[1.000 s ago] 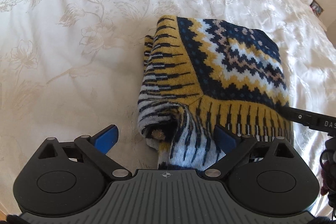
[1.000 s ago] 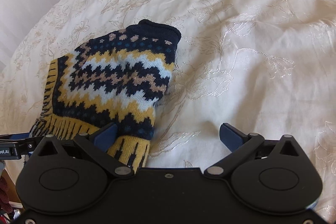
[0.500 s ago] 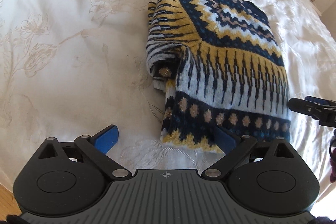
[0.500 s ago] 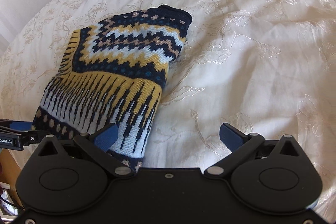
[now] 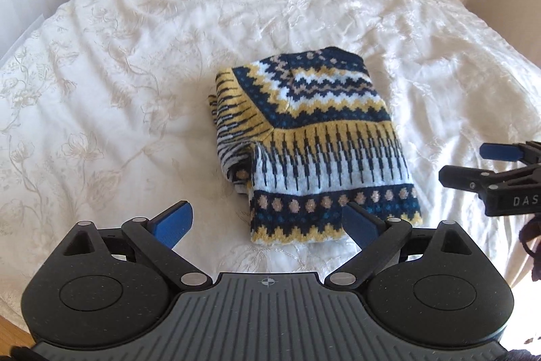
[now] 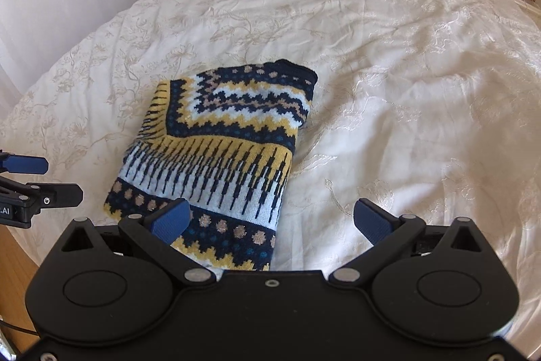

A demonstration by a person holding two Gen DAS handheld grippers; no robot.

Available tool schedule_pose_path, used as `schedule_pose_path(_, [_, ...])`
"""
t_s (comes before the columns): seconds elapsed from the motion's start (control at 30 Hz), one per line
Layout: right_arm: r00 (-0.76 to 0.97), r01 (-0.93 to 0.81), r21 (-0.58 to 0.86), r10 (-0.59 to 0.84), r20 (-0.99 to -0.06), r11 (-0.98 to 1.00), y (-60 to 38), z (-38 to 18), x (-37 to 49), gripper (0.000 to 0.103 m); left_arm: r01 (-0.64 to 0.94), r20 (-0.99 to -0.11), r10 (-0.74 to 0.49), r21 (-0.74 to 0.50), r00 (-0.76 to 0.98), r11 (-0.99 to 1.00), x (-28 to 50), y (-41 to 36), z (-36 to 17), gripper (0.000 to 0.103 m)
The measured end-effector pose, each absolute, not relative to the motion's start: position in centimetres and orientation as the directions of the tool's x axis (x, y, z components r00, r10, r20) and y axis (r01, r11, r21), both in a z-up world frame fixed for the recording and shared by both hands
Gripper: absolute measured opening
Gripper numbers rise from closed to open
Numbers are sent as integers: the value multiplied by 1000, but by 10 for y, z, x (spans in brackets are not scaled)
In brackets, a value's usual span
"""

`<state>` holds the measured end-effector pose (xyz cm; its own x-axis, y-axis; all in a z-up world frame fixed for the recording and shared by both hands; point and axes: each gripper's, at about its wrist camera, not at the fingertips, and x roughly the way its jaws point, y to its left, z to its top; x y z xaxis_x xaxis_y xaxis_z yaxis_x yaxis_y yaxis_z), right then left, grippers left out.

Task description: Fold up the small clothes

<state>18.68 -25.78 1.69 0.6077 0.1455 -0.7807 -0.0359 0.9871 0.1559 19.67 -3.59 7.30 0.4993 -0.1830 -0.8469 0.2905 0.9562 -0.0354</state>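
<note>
**Mia:** Where is the jumper [image 5: 314, 137]?

**Ben:** It lies on the bed [image 5: 135, 63], near the foot edge, the edge closest to the person. It is folded into a thick, almost square bundle.

**Mia:** Is anyone holding it?

**Ben:** No. The left gripper [image 5: 267, 225] has its fingers wide apart, and nothing is between them. The right gripper [image 6: 270, 217] is wide too, and empty. Both are pulled away from the wool, so the bundle rests by itself.

**Mia:** Why is it so close to the edge?

**Ben:** I think it is easy to reach there. The person stands at that end.

**Mia:** Why is the bed a good place?

**Ben:** It is big, soft and flat, so the jumper stays put.

**Mia:** Is the folding done?

**Ben:** It looks nearly done. One side looks a bit lumpy, with a layer peeking out. That side may need a small tuck.
</note>
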Motion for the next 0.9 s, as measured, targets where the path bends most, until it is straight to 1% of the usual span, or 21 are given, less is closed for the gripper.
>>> schedule_pose_path(0.2, [671,-8,131,102,-735,991,-248,46,161,102,253,-822,-156,-15,548,967,187,-37,100,95])
schedule_pose_path(0.23, [677,-3,132,99,-729,991,-247,50,156,102,250,-818,-156,-15,553,968,185,-37,102,90])
schedule_pose_path(0.27, [681,-1,135,100,-725,991,-246,53,153,102,249,-817,-155,-15,555,969,184,-36,105,88])
schedule_pose_path(0.53, [701,20,168,106,-705,986,-241,69,125,102,220,-835,-138,-21,533,975,173,-31,113,88])
schedule_pose_path(0.8, [694,25,195,123,-709,980,-239,70,114,102,218,-834,-28,112,551,969,166,-40,112,88])
schedule_pose_path(0.9, [692,21,192,124,-711,981,-235,71,112,102,242,-846,-49,95,531,966,164,-41,108,88])
